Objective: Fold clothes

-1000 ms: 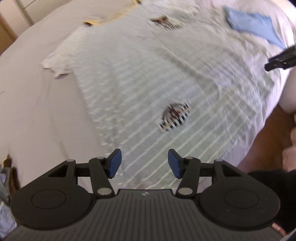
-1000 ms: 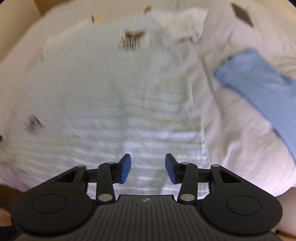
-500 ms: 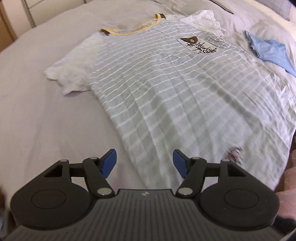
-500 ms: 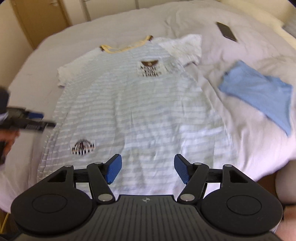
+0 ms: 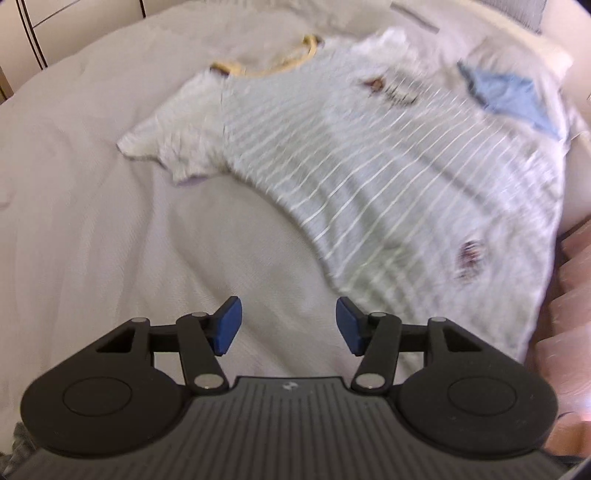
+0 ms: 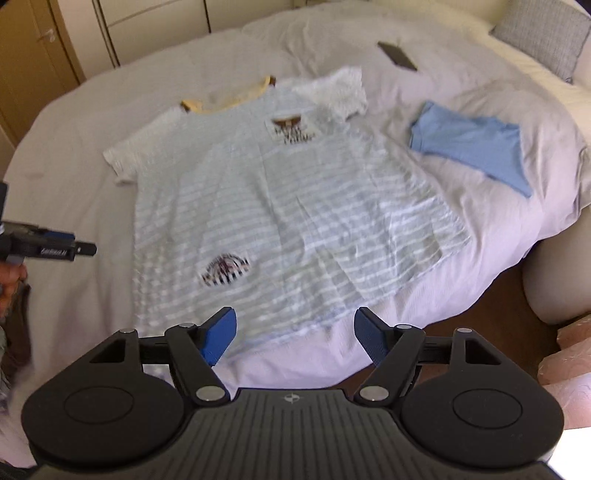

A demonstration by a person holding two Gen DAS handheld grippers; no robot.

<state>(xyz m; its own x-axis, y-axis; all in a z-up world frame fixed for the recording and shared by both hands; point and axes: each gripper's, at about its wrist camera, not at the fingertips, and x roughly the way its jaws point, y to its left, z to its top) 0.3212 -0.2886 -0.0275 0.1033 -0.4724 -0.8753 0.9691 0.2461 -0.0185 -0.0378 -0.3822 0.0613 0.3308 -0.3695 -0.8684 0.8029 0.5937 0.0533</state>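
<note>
Left black two-finger gripper with blue pads [image 5: 287, 325] jaws apart, empty; right black blue-padded gripper [image 6: 294, 334] spread wider, empty.

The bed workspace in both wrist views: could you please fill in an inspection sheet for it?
Surface: pale grey bedsheet, lightly wrinkled.
Job's things: grey-and-white striped T-shirt with yellow collar, spread flat, front up; folded light blue garment beside it.
Clutter: dark flat phone-like object near the far edge.
Grippers: left gripper open, over bare sheet; right gripper open, above the shirt hem; both empty.
Cables: nothing seen.
Surroundings: grey cushion, wooden cupboard doors.
</note>
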